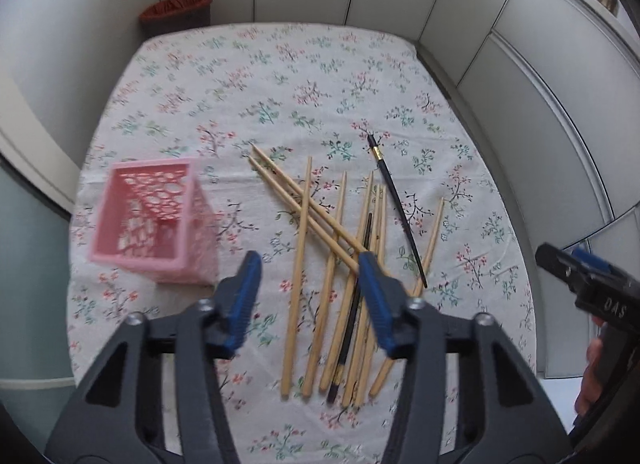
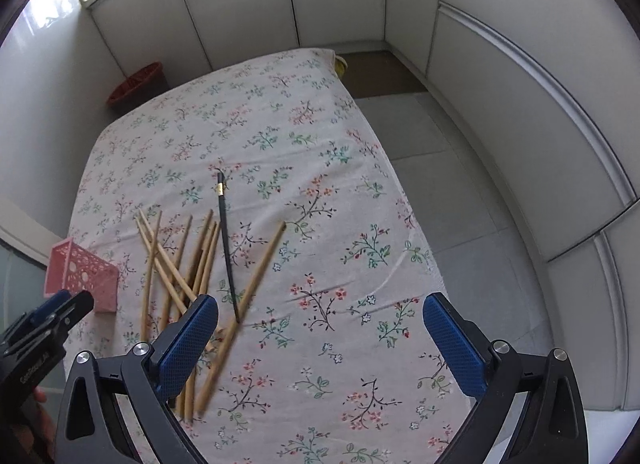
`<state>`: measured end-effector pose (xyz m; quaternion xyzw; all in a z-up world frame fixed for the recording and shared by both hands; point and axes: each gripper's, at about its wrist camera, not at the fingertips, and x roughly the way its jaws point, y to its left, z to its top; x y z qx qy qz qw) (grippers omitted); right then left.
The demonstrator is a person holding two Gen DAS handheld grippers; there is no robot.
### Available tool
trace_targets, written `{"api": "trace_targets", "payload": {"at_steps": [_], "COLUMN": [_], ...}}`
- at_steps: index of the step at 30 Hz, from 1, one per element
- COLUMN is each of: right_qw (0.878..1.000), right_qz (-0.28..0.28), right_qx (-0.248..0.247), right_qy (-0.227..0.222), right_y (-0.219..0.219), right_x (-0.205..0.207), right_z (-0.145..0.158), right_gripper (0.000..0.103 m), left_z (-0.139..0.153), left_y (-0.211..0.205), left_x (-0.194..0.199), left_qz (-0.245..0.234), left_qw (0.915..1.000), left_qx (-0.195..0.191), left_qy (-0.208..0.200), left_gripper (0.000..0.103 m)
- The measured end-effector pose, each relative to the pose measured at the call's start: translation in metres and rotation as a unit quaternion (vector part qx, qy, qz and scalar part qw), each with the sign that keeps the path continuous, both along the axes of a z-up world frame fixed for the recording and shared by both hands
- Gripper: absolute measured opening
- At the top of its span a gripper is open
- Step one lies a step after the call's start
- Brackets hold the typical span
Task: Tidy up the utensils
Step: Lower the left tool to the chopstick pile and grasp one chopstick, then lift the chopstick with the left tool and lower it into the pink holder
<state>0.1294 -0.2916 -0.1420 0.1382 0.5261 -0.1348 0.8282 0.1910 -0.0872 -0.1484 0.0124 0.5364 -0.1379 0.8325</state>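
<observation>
Several bamboo chopsticks lie in a loose crossed pile on the floral tablecloth, with two black chopsticks among them. A pink perforated holder stands empty to the left of the pile. My left gripper is open and empty, hovering above the near ends of the pile. My right gripper is wide open and empty, above bare cloth to the right of the pile. The holder and a black chopstick also show in the right wrist view.
A red-rimmed waste bin stands on the floor beyond the table's far left corner. White cabinet doors surround the table at the back and right. A grey tiled floor runs along the table's right edge.
</observation>
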Motion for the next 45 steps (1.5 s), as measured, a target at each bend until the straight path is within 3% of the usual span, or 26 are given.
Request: {"api": "trace_targets", "payload": {"at_steps": [3, 14, 18, 21, 29, 38, 45], "right_qw": [0.999, 0.998, 0.997, 0.996, 0.993, 0.994, 0.995], "right_qz": [-0.017, 0.009, 0.017, 0.02, 0.012, 0.026, 0.012], "right_qx": [0.017, 0.026, 0.055, 0.069, 0.101, 0.1, 0.081], "right_qy": [0.026, 0.054, 0.053, 0.053, 0.054, 0.046, 0.049], "right_y": [-0.017, -0.026, -0.022, -0.018, -0.01, 0.015, 0.023], "right_x": [0.008, 0.03, 0.036, 0.041, 0.051, 0.064, 0.079], "right_z": [-0.021, -0.049, -0.054, -0.057, -0.07, -0.082, -0.097], "right_gripper": [0.103, 0.102, 0.102, 0.102, 0.093, 0.07, 0.039], "left_z": [-0.017, -0.062, -0.073, -0.076, -0.054, -0.016, -0.001], "left_y": [-0.012, -0.037, -0.04, -0.04, -0.029, -0.011, -0.001], "left_x": [0.025, 0.077, 0.087, 0.088, 0.067, 0.023, 0.001], "left_qz": [0.008, 0.008, 0.009, 0.009, -0.003, -0.029, -0.031], "left_qw": [0.9996, 0.9971, 0.996, 0.9957, 0.9982, 0.9994, 0.9992], "left_qx": [0.003, 0.06, 0.066, 0.062, 0.045, 0.017, -0.007], "left_qy": [0.028, 0.047, 0.06, 0.068, 0.04, -0.005, -0.022], "left_gripper": [0.03, 0.022, 0.015, 0.007, 0.006, 0.006, 0.006]}}
